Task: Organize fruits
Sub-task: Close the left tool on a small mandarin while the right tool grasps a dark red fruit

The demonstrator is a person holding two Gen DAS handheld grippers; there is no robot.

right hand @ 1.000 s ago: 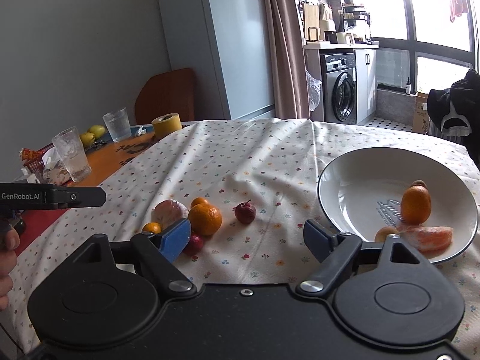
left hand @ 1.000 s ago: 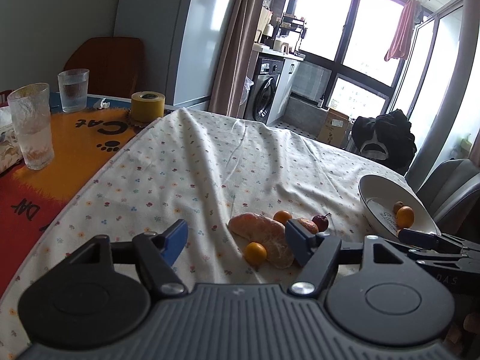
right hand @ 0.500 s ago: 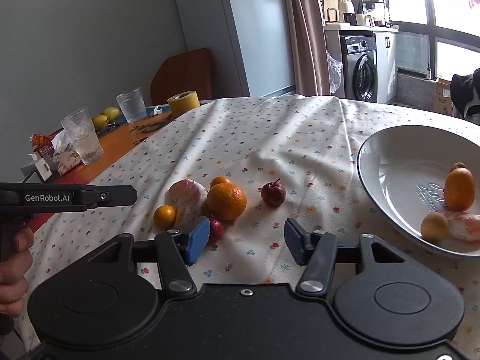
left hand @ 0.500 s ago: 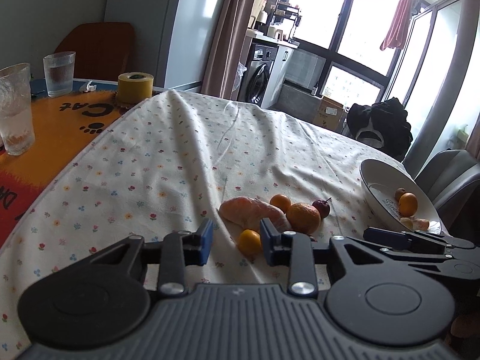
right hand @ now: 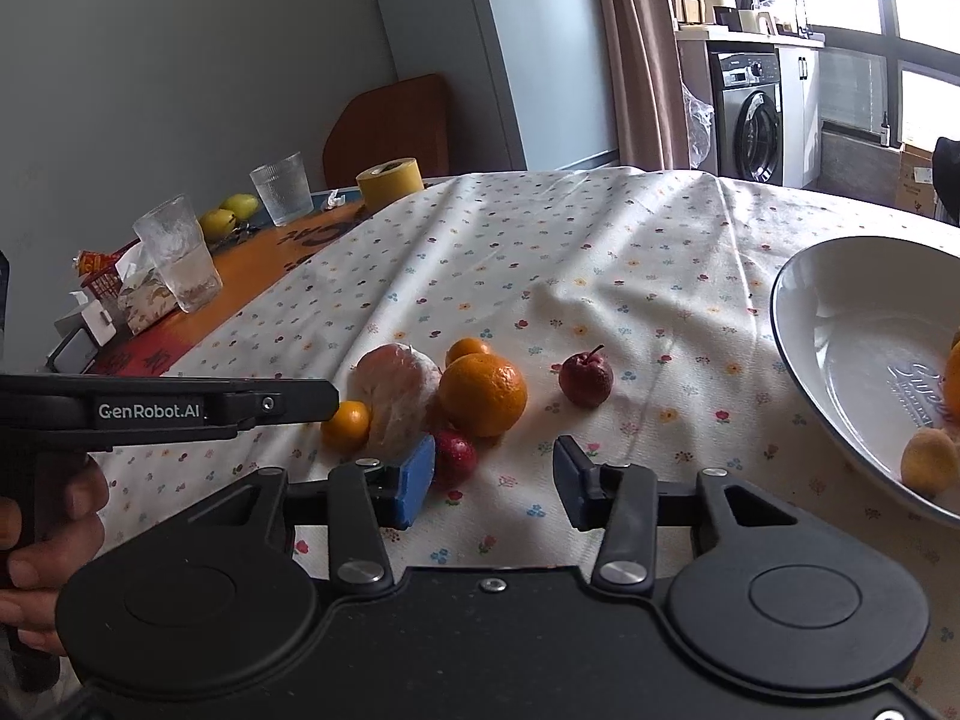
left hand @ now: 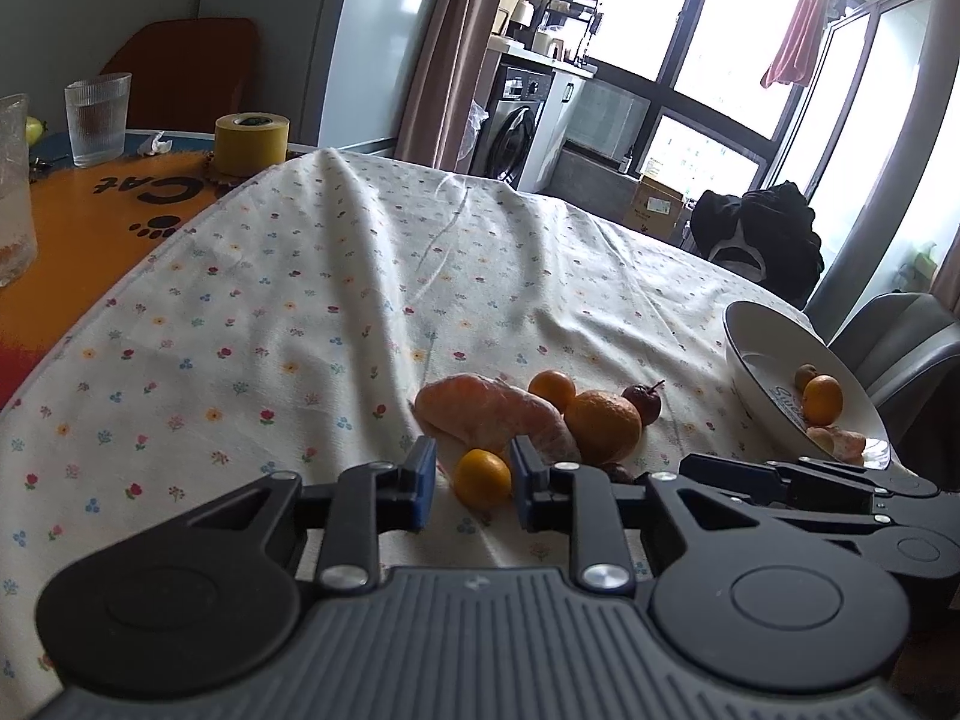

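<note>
daylight from tall windows falls on a round table under a flowered tablecloth (left hand: pixel 336 276), with an orange mat (left hand: pixel 90 222) bare at its 10 o'clock edge in the left wrist view. on that mat stand two ribbed glasses (left hand: pixel 96 117) and a yellow tape roll (left hand: pixel 252 144).

near the middle of the cloth lies a cluster of fruit: a peeled pomelo piece (left hand: pixel 486 411), a large orange (left hand: pixel 603 426) touching it at its 3 o'clock side, a smaller orange (left hand: pixel 552 389) behind, a dark red fruit with a stem (right hand: pixel 587 381) a little apart at 3 o'clock, and a second red fruit (right hand: pixel 454 459) tucked at 6 o'clock of the large orange.

the left gripper (left hand: pixel 471 483) has its blue pads narrowly spread around a small kumquat (left hand: pixel 482 478), one pad on each side; whether they touch the skin cannot be told. the kumquat sits on the cloth just at 7 o'clock of the pomelo piece.

the right gripper (right hand: pixel 493 483) is spread wide and holds nothing, its left pad just beside the second red fruit. a hand (right hand: pixel 45 534) grips the left gripper's handle at 8 o'clock in the right wrist view.

a white bowl (right hand: pixel 840 324) at 3 o'clock holds an orange (left hand: pixel 822 399) and a few other fruit pieces.
</note>
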